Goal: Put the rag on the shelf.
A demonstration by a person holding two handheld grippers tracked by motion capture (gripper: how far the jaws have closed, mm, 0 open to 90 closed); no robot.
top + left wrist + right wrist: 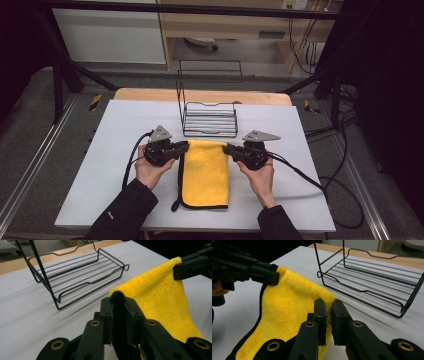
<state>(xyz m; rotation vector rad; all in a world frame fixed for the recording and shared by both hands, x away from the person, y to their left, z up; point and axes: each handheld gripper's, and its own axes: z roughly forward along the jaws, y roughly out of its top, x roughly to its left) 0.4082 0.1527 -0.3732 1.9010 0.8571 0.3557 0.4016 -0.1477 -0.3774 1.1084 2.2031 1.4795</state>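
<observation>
This looks like a lab or test room set up for recording. A white table [125,150] stands inside a dark metal frame [65,65] whose struts rise at 10 and 2 o'clock. Black cables [345,195] loop over the grey carpet [35,115] at 4 o'clock. At 12 o'clock a light wooden bench [225,25] has more cables [300,45] hanging beside it, under a wall socket [295,4]

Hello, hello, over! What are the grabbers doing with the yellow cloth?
Left gripper shut on yellow cloth far corner. Right gripper shut on the other far corner. Wire rack just beyond, not touching. Nothing blocking, over.
</observation>
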